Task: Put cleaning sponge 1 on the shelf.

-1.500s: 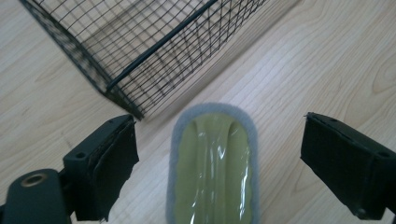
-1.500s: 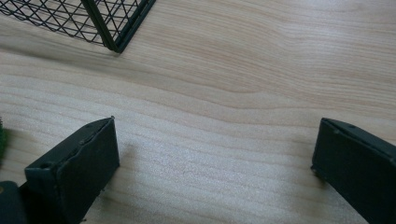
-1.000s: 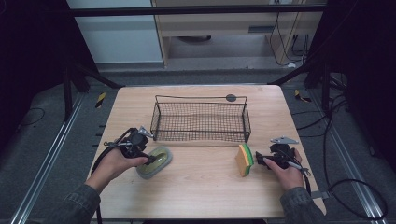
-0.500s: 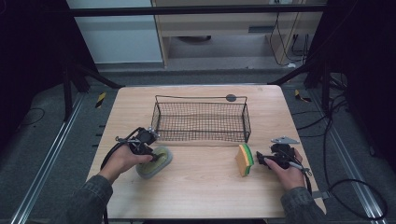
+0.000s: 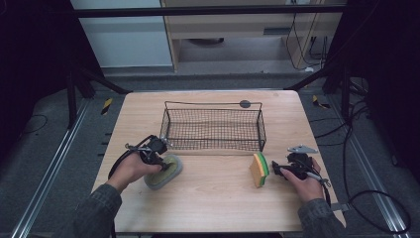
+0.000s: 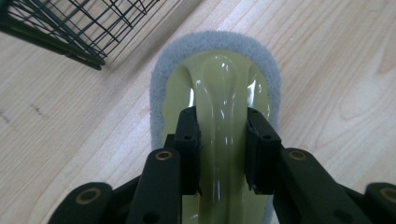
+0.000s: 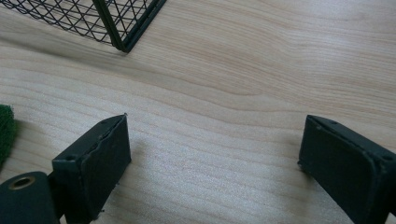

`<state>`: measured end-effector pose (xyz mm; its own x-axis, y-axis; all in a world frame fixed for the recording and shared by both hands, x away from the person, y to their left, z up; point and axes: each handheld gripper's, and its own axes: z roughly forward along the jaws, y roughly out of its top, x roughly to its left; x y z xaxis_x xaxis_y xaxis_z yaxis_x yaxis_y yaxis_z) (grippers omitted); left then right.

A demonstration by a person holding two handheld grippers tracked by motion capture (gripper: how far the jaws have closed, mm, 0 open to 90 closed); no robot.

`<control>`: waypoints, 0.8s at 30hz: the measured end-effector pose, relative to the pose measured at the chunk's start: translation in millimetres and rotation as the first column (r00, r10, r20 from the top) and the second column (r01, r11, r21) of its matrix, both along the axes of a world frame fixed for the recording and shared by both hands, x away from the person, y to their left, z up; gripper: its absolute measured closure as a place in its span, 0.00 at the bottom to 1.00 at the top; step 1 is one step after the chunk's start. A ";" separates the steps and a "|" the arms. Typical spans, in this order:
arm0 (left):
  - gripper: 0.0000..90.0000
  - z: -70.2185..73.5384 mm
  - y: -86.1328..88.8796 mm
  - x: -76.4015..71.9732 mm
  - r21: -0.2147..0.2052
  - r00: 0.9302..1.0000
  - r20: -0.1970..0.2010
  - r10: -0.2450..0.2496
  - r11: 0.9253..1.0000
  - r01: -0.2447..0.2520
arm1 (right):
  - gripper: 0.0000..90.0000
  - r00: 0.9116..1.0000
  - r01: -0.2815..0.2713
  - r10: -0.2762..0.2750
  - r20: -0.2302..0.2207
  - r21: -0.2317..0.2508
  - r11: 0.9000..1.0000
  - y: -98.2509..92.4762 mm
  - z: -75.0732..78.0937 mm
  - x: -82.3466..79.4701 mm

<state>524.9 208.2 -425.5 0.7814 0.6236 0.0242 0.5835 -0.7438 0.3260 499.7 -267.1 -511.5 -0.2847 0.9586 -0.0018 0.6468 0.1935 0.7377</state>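
Note:
A scrubber [image 5: 167,171] with a grey pad [image 6: 215,42] and a glossy yellow-green handle [image 6: 223,84] lies on the table left of centre. My left gripper [image 5: 157,157] [image 6: 223,116] has just been closing and is now shut on that handle, one pad pressed against each side. A yellow sponge with a green face [image 5: 258,169] stands on edge at the right. My right gripper [image 5: 277,169] [image 7: 215,140] sits just right of it, open over bare wood after easing in slightly. The sponge's green edge [image 7: 5,126] lies outside its jaws.
A black wire basket [image 5: 213,105] stands at the middle back of the wooden table [image 5: 218,208], and its corner [image 7: 112,23] is close ahead of the right gripper. A small dark disc [image 5: 244,104] lies behind the basket. Cables trail from both grippers.
The left hand has shifted slightly right over the scrubber and its jaws have closed on the handle. The right hand and the sponge have stayed put.

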 end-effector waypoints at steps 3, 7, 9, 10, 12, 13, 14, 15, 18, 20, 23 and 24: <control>0.78 13.9 5.1 -11.6 0.011 0.997 0.065 -0.030 1.000 0.029 | 0.10 1.000 0.001 -0.001 0.000 -0.001 1.000 0.0 -0.1 -0.1; 0.78 32.9 5.2 -27.1 0.046 0.984 0.161 -0.079 0.996 0.073 | 0.10 1.000 0.001 -0.001 0.001 0.001 1.000 0.0 -0.3 -0.5; 0.78 41.3 4.1 -30.7 0.064 0.976 0.192 -0.104 0.994 0.094 | 0.10 1.000 0.001 -0.001 0.001 0.001 1.000 0.0 -0.2 -0.5; 0.78 47.7 2.8 -32.2 0.070 0.971 0.208 -0.120 0.992 0.108 | 0.10 1.000 0.002 -0.002 0.001 0.000 1.000 0.1 -0.3 -0.5; 0.78 52.0 1.5 -32.4 0.077 0.967 0.215 -0.134 0.990 0.120 | 0.10 1.000 0.003 -0.003 0.001 0.001 1.000 0.2 -0.3 -0.5; 0.78 55.8 0.5 -32.1 0.084 0.965 0.220 -0.147 0.988 0.131 | 0.10 1.000 0.003 -0.003 0.000 0.002 1.000 0.2 -0.2 -0.5; 0.78 59.5 -0.4 -31.4 0.088 0.961 0.229 -0.156 0.986 0.140 | 0.10 1.000 0.002 -0.002 0.001 0.001 1.000 0.2 -0.3 -0.5; 0.78 63.1 -1.3 -30.2 0.085 0.958 0.235 -0.163 0.985 0.147 | 0.10 1.000 0.004 -0.004 0.000 0.001 1.000 0.3 -0.3 -0.5; 0.78 74.0 -4.7 -24.3 0.072 0.949 0.257 -0.184 0.983 0.171 | 0.08 1.000 0.003 -0.003 0.002 -0.003 1.000 0.8 -0.5 0.2; 0.78 78.9 -7.1 -20.3 0.070 0.943 0.267 -0.198 0.980 0.186 | 0.07 1.000 0.004 -0.004 -0.003 -0.002 1.000 1.6 -0.5 0.4; 0.78 86.7 -12.2 -13.2 0.118 0.929 0.284 -0.237 0.970 0.212 | 0.05 1.000 0.002 -0.002 -0.007 -0.004 1.000 3.1 -0.8 1.5; 0.78 89.7 -14.0 -10.7 0.132 0.924 0.289 -0.252 0.966 0.222 | 0.04 1.000 0.004 -0.004 -0.007 -0.008 1.000 3.5 -1.0 1.9</control>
